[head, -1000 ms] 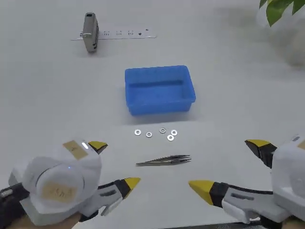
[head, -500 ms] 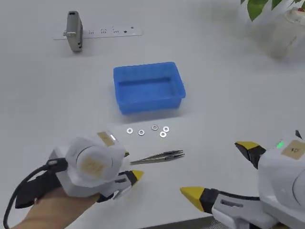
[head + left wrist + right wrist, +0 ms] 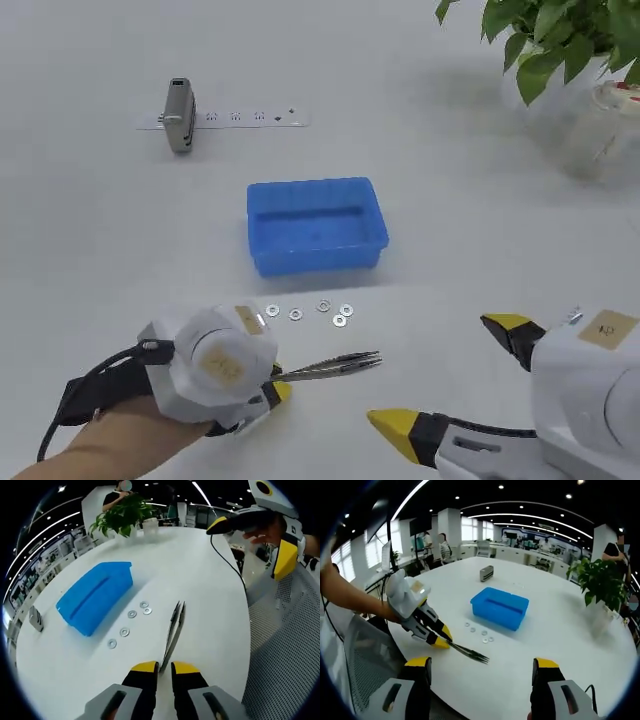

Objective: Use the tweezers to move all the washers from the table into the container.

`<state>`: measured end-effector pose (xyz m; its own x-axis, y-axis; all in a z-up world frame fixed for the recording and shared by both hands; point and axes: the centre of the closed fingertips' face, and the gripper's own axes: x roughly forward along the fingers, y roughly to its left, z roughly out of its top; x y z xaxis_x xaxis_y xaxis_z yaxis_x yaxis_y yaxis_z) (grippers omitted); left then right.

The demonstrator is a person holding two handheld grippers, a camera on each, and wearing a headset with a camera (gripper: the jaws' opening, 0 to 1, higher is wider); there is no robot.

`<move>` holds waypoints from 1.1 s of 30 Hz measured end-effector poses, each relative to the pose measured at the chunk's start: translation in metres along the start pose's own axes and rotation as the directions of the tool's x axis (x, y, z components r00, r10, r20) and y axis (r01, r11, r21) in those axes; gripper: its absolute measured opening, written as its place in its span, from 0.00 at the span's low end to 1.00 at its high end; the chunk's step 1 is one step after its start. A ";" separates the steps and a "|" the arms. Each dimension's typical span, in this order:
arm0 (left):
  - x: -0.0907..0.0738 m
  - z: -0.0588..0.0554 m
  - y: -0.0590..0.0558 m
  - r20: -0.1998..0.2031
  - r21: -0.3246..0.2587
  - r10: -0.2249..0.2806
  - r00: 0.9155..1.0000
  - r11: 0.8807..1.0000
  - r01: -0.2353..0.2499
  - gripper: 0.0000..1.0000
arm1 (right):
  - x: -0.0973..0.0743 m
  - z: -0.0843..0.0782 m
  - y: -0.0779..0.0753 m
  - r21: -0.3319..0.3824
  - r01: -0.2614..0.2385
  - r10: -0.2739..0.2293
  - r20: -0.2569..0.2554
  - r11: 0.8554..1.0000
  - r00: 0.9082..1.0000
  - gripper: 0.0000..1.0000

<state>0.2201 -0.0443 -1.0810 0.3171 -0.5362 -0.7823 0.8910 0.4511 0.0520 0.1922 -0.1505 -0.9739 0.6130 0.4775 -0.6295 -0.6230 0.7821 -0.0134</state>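
Slim metal tweezers [image 3: 330, 368] [image 3: 173, 630] [image 3: 467, 653] point right across the white table. My left gripper [image 3: 274, 389] [image 3: 164, 667] [image 3: 440, 641] is shut on their handle end. Several small washers [image 3: 323, 306] [image 3: 132, 614] [image 3: 483, 632] lie loose just beyond the tweezers, in front of the blue container [image 3: 315, 225] [image 3: 95, 596] [image 3: 500, 607]. The container's inside looks bare. My right gripper [image 3: 447, 375] [image 3: 481, 663] stands open to the right of the tweezers' tips, nothing between its yellow fingertips [image 3: 505, 325].
A white power strip [image 3: 225, 118] with a grey adapter [image 3: 180, 100] lies at the back left. A potted plant [image 3: 560, 35] stands at the back right. The table's near edge runs just below both grippers. A mesh chair [image 3: 285, 645] sits beside the table.
My left gripper has moved right to the tweezers' handle end and shut on it. The right gripper stays open. The head camera has shifted.
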 end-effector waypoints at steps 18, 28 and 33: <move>-0.042 0.028 -0.030 0.058 0.072 0.000 0.998 0.997 -0.004 0.00 | 0.012 0.002 0.029 -0.160 -0.166 0.162 -0.033 0.973 0.986 0.70; -0.078 0.053 -0.043 0.121 0.063 -0.010 0.993 0.998 0.002 0.00 | 0.033 0.006 0.051 -0.218 -0.269 0.259 -0.073 0.938 0.963 0.53; -0.086 0.057 -0.048 0.141 0.049 -0.010 0.990 0.999 0.003 0.00 | 0.044 0.002 0.067 -0.243 -0.334 0.317 -0.105 0.911 0.942 0.44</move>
<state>0.1683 -0.0605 -0.9804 0.3507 -0.6357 -0.6877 0.9069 0.4138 0.0800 0.1790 -0.0761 -1.0009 0.3288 0.6562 -0.6792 -0.8903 0.4553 0.0089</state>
